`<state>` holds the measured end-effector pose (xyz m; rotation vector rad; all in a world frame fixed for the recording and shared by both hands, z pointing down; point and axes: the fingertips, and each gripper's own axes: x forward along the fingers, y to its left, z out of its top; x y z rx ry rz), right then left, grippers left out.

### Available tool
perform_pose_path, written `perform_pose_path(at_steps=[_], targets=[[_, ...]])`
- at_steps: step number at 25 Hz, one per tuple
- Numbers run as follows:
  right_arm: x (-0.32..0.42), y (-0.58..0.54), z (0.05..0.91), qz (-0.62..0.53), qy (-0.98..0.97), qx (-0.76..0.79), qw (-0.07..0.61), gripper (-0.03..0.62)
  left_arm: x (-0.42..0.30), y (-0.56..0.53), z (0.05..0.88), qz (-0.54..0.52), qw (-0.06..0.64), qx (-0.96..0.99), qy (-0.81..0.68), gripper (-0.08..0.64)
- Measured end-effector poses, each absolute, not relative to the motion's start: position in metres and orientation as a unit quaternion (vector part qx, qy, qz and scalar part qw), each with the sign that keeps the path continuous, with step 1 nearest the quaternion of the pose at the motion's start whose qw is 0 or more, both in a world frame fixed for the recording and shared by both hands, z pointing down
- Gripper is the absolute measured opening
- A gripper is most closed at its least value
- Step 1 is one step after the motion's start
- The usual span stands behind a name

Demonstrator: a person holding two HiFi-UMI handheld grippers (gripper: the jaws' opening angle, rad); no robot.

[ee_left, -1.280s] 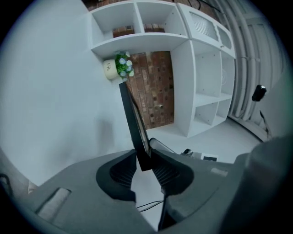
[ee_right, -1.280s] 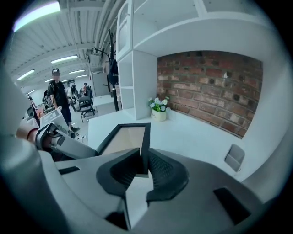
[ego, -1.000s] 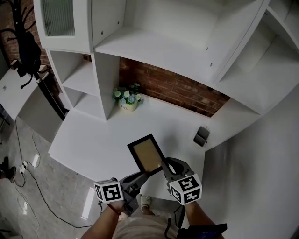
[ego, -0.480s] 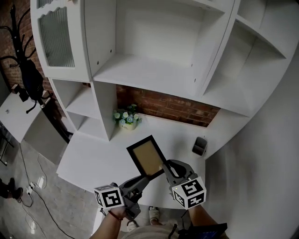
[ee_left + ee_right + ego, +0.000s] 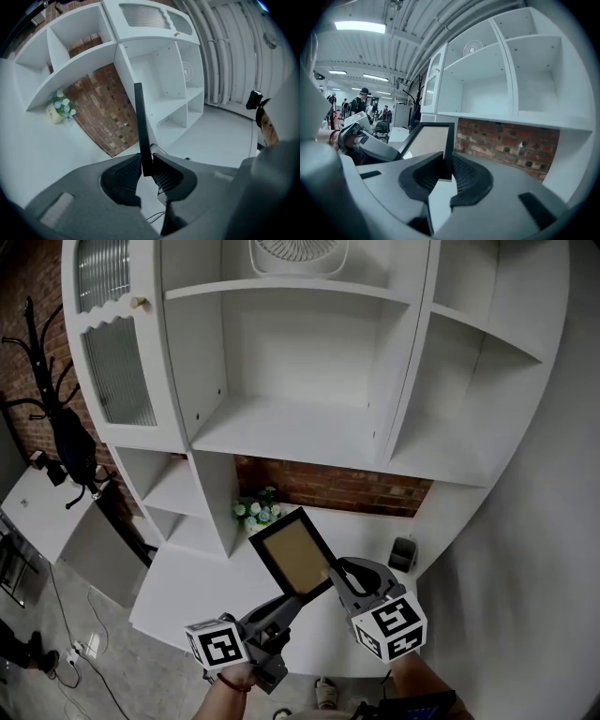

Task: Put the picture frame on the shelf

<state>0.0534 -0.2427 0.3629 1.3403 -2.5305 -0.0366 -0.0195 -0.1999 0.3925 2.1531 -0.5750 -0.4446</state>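
The left gripper, jaws just closing tighter, and the right gripper are pinching the picture frame in midair, likely needing raising onto the far shelf next.

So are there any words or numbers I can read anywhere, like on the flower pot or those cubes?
No text here can be read.
Flower pot: a small dark mark that may be writing, too small to read.
Cubes with square markers: black and white square patterns only, no letters or numbers.
Picture frame: plain tan inside, no words.
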Motion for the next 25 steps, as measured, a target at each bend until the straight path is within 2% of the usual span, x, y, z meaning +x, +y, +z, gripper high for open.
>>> perform_pose_path(at_steps=[13,25], targets=[[0.048,-0.278,0.277,-0.081,-0.871,0.471,0.111,0.067,-0.026,-0.241,0.316,-0.196,0.381,0.875,-0.224,0.075],[0.038,-0.344,0.235,-0.101,-0.866,0.463,0.160,0.067,-0.026,-0.300,0.280,-0.274,0.442,0.833,-0.188,0.072]])
